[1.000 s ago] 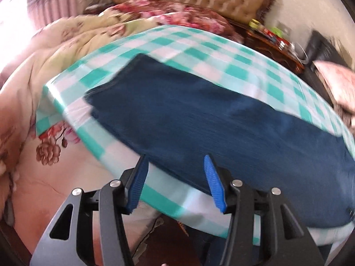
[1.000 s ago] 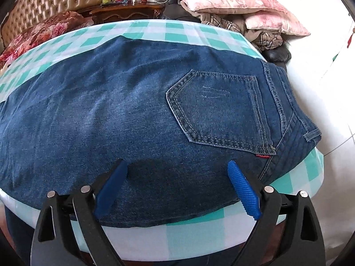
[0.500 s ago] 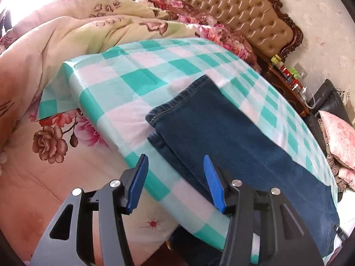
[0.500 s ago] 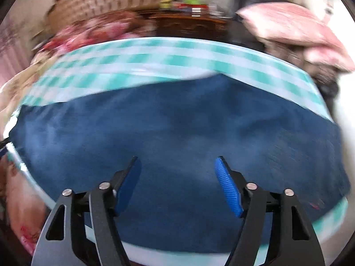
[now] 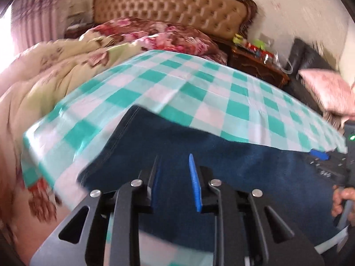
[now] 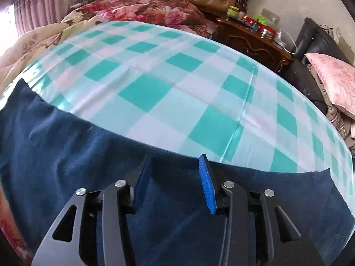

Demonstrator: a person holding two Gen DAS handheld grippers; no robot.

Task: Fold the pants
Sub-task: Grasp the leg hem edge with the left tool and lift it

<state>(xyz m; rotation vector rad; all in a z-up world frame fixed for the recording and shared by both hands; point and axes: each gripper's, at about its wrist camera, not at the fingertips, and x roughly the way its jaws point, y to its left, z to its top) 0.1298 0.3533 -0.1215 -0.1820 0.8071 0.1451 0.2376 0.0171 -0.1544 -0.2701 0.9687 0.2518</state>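
Dark blue jeans [image 5: 233,166] lie flat along the near edge of a table under a green-and-white checked cloth [image 5: 199,93]. My left gripper [image 5: 174,177] is open, its blue pads low over the jeans near the leg end. My right gripper [image 6: 174,177] is open and hovers over the jeans [image 6: 66,155] near their far edge. The right gripper also shows at the right of the left wrist view [image 5: 319,155], with a hand holding it. Neither gripper holds cloth.
A bed with floral quilts [image 5: 55,71] and a tufted headboard [image 5: 177,6] lies behind the table. A dark wooden nightstand [image 6: 255,40] with small items stands at the back right, beside a black chair with pink pillows [image 6: 332,82].
Both grippers moved in low over the jeans and now face across the table. The left one swung from the leg-end corner onto the denim. Both stayed open.
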